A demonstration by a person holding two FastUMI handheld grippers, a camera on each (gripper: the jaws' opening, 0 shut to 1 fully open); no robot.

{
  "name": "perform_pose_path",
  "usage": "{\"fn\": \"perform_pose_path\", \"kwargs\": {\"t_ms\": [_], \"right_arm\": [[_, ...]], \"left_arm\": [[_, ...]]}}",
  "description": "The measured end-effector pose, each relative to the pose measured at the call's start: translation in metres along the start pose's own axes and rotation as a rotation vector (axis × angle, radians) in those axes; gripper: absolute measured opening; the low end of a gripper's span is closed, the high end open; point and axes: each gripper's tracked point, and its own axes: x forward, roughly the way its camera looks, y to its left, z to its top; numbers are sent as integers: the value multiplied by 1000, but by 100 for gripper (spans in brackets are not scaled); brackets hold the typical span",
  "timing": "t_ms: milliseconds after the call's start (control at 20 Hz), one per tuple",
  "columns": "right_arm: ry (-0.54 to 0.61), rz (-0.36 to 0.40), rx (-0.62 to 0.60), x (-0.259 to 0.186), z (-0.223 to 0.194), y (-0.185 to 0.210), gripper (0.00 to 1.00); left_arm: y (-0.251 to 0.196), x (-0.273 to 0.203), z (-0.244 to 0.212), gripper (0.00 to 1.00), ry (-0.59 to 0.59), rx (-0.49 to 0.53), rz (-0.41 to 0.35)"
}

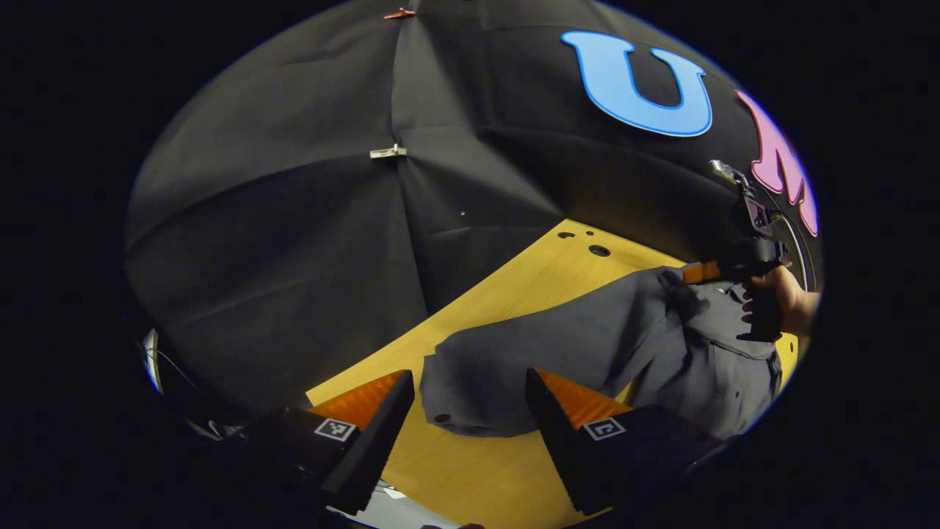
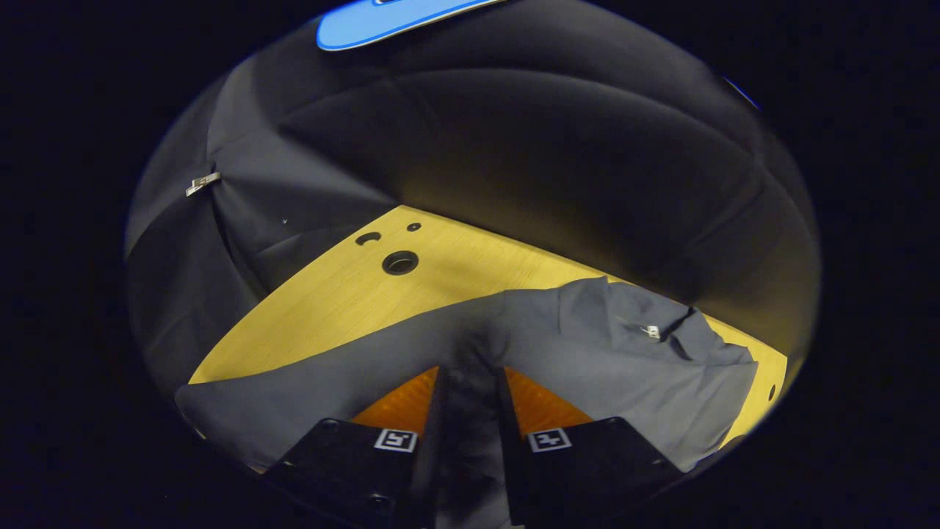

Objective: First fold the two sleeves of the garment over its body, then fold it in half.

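Yellow worktop (image 2: 330, 308) carries the grey garment (image 2: 587, 353). In the right gripper view, the right gripper (image 2: 470, 382) has its fingers pinching a fold of the garment. The left gripper (image 1: 470, 389) has its fingers spread around the sleeve (image 1: 477, 382), with the cuff between them.

Your left gripper (image 1: 470, 419): black blocky body, square black-and-white marker tag per finger. Right gripper (image 2: 470, 411): same black body, same tags.
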Motion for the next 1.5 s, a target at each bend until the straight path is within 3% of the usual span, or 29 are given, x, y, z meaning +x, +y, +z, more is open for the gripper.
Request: {"fn": "perform_pose_path", "kwargs": {"t_ms": [50, 200, 500, 950, 1200, 1400, 1450, 1500], "right_arm": [[0, -3, -16, 0, -1, 1, 43], [-16, 9, 2, -14, -4, 8, 100], [-100, -73, 49, -77, -3, -39, 98], [-154, -228, 92, -181, -37, -150, 98], [-155, -318, 137, -234, -70, -207, 98], [-148, -396, 157, -272, -100, -244, 98], [-144, -410, 161, -281, -109, -252, 98], [-140, -423, 164, -289, -115, -259, 98]], "left_arm": [[6, 1, -2, 96, -1, 0, 14], [14, 11, -8, 96, 13, -7, 34], [19, 27, -21, 96, 54, -55, 55], [3, 82, -42, 96, 161, -128, 46], [0, 98, -56, 95, 239, -122, 40], [-9, 104, -58, 94, 242, -40, 38], [-15, 105, -59, 86, 240, -27, 24], [-17, 105, -58, 88, 239, -17, 12]]}}
